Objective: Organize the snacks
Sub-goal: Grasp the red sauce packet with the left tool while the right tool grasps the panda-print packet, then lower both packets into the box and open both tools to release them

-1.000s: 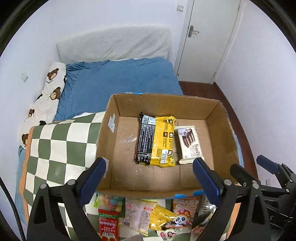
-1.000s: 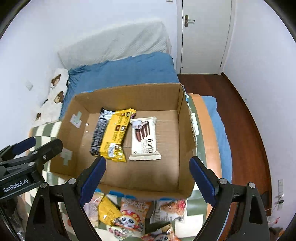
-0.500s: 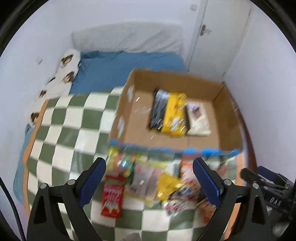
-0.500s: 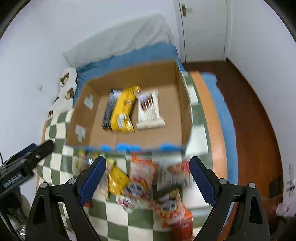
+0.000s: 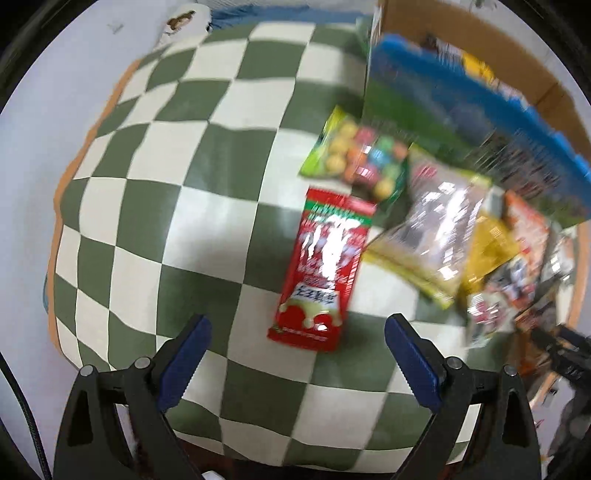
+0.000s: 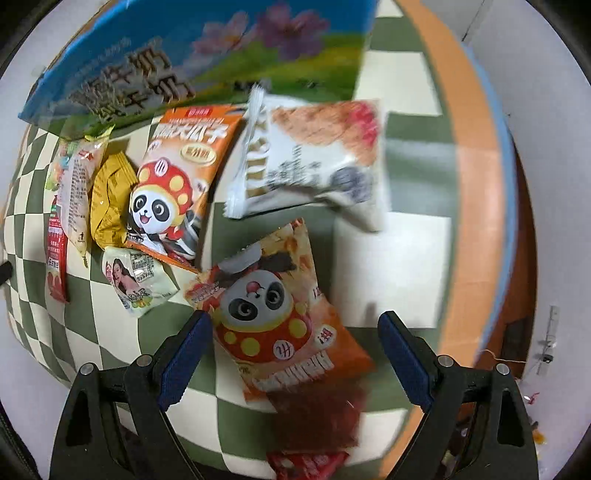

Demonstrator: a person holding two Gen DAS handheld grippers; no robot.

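Both grippers stood wide and empty, the left gripper [image 5: 297, 360] above the red packet [image 5: 320, 271], the right gripper [image 6: 295, 350] over the orange panda bag [image 6: 275, 321]. Overlapping packets risked a double grab.

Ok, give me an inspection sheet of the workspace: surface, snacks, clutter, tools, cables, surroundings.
Surface: green and white checked blanket, bare on the left.
Job's things: red packet below the left tool; panda bag between the right tool's jaws, untouched; second panda bag, white packet, yellow packet and candy bag lie beside the cardboard box.
Clutter: nothing seen.
Grippers: left tool open, empty; right tool open, holding nothing.
Cables: black cable at the left view's edge.
Surroundings: bear-print pillow, white wall.
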